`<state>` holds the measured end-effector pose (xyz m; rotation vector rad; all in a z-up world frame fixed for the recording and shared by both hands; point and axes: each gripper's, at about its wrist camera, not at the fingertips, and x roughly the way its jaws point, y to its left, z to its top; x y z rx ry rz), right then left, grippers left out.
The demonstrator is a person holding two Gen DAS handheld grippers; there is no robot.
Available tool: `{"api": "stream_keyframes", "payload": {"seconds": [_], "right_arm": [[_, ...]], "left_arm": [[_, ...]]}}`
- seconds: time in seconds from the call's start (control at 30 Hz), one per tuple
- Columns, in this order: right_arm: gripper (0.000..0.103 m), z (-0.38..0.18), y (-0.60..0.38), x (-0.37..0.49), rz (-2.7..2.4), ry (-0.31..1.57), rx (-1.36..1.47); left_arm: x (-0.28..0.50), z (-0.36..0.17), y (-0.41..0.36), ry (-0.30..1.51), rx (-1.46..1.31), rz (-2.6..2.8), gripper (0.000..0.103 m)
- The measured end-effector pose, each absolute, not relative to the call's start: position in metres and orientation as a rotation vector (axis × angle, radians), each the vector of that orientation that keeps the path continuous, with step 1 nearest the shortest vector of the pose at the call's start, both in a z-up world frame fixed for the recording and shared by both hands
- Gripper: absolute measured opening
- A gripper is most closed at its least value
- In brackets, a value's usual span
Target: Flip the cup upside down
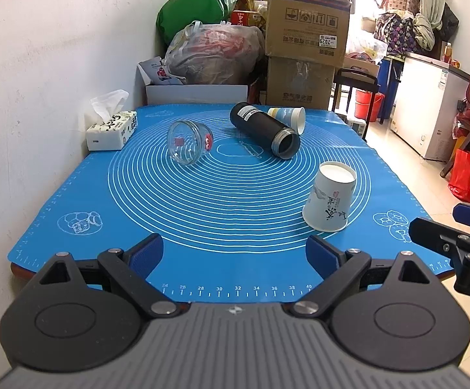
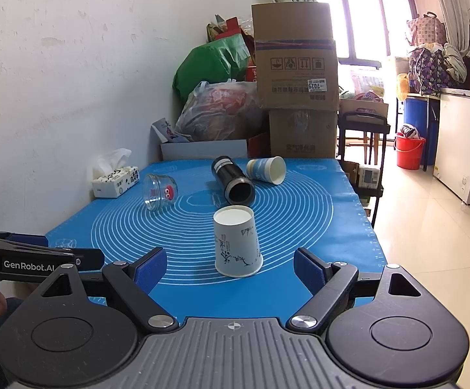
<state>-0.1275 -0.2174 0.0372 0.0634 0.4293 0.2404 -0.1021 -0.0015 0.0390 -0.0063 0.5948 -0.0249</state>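
Observation:
A white paper cup with black ink print [image 1: 330, 196] [image 2: 237, 241] stands upside down on the blue mat [image 1: 228, 194] [image 2: 202, 227], base up. A black flask [image 1: 265, 129] [image 2: 232, 180], a blue-striped paper cup [image 1: 288, 118] [image 2: 266, 169] and a glass jar [image 1: 188, 142] [image 2: 159, 192] lie on their sides farther back. My left gripper [image 1: 235, 254] is open and empty at the near mat edge. My right gripper [image 2: 230, 270] is open and empty, just in front of the white cup; it also shows in the left wrist view [image 1: 455, 230].
A tissue box [image 1: 111, 129] [image 2: 115, 180] sits at the mat's back left by the wall. Cardboard boxes [image 1: 306, 35] [image 2: 296, 74] and bags [image 1: 215, 52] stand behind the table. The table's right edge drops to the tiled floor [image 2: 429, 243].

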Motion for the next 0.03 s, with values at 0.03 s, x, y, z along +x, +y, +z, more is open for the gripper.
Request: {"api": "stream_keyframes", "payload": {"seconds": [0.03], "right_arm": [[0.087, 0.0372, -0.2174, -0.1274, 0.241, 0.43, 0.064]], "left_arm": [[-0.1017, 0.0389, -0.0014, 0.596, -0.008, -0.025, 0.094]]}}
